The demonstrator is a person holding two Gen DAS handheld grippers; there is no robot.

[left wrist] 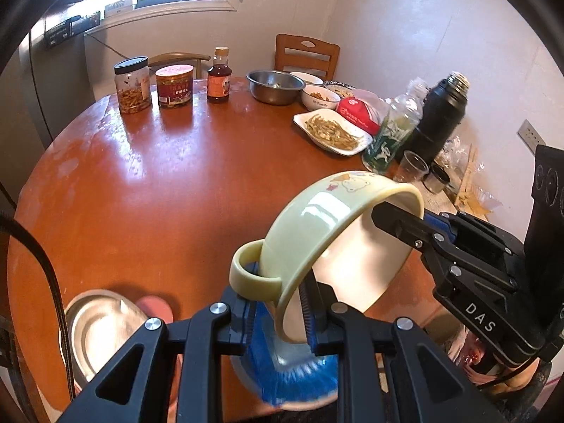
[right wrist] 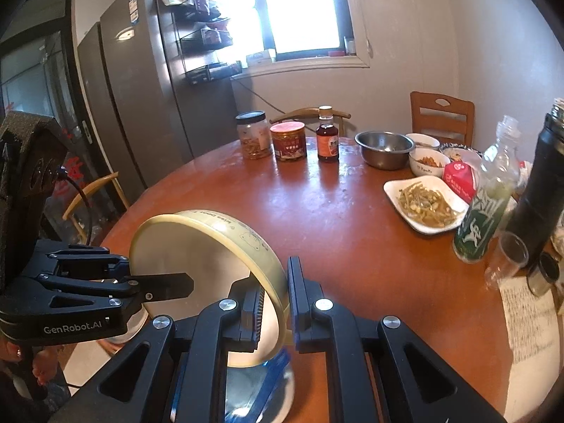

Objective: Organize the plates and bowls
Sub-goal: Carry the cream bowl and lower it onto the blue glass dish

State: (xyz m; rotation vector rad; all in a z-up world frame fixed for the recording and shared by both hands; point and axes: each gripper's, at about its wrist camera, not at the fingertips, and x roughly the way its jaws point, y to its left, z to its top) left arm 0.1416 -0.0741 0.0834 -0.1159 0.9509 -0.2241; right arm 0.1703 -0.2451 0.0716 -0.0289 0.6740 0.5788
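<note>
A round red-brown wooden table (left wrist: 148,183) filled a small kitchen, with jars, a sauce bottle and a steel basin (left wrist: 275,86) ranged along its far edge below a bright window. Above the near edge, two hand-held grippers shared one pale yellow handled bowl (left wrist: 317,225), tipped on its side and clear of the tabletop. The left gripper (left wrist: 282,313) pinched the near rim beside the loop handle, angled steeply downward. The right gripper (right wrist: 273,303) was pressed together on the opposite rim, reaching in from the right at a shallower slant. Gripping both sides probably kept the tilted bowl from swinging. Beneath it sat a blue-patterned bowl (left wrist: 296,380), the likely stacking spot, with a steel bowl (left wrist: 102,331) to its near left. Food-filled dishes stayed at the far right.
</note>
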